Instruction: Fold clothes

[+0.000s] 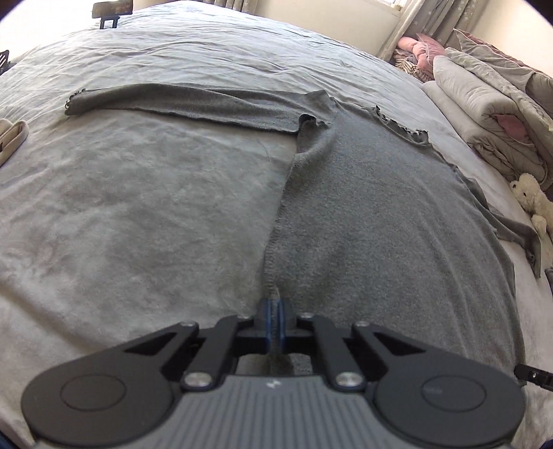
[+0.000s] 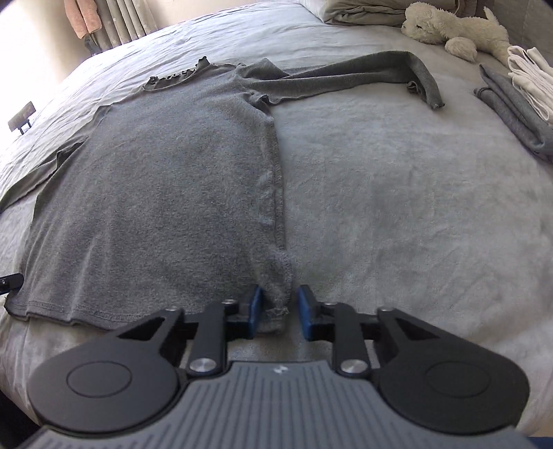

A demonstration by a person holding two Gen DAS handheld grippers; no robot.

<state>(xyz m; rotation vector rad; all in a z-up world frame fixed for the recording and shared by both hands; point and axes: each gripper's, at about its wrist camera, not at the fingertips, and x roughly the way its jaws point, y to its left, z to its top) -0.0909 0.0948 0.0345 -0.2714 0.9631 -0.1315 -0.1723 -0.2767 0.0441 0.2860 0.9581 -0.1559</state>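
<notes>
A dark grey knit long-sleeved top (image 2: pixel 166 193) with frilled neckline and cuffs lies flat on the bed (image 2: pixel 397 193), hem at the near edge, neckline toward the far edge, one sleeve stretched sideways, the other bent.

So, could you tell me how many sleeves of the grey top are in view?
2. The straight sleeve lies stretched out flat on the bed; the bent sleeve reaches the opposite way, its cuff folded down near the soft toy. Neither is hidden.
</notes>
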